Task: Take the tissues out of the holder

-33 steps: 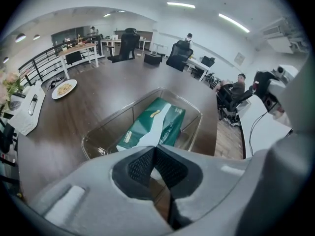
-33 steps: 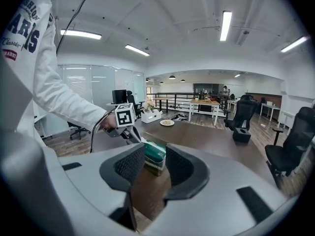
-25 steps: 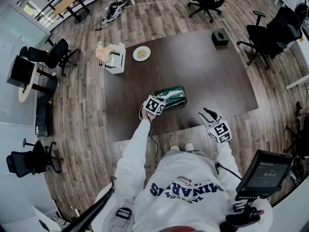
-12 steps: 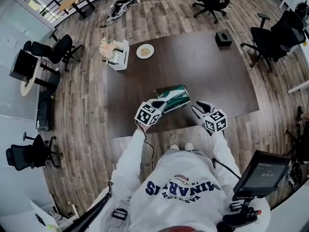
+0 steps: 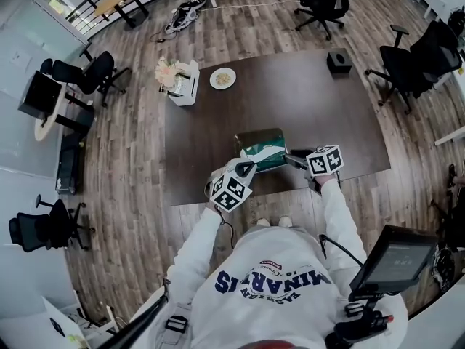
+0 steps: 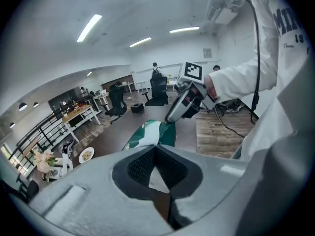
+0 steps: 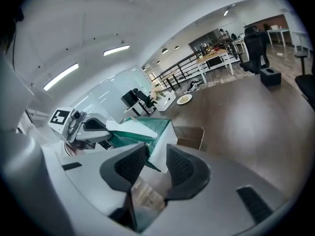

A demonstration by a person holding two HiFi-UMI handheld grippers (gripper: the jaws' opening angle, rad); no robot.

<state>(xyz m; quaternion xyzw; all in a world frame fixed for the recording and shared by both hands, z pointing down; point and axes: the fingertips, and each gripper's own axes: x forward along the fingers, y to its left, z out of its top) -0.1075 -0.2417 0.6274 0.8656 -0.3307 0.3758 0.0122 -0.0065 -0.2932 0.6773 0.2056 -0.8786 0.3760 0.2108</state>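
Green pack [image 5: 263, 151] spans sideways: left tongs [image 5: 246, 168] clench it, right tongs [image 5: 290, 156] closing loosely round.

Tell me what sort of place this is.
Probably an open-plan office or meeting area. A large dark table stands on a wood floor, black office chairs on wheels sit around it, and a monitor is mounted on a stand.
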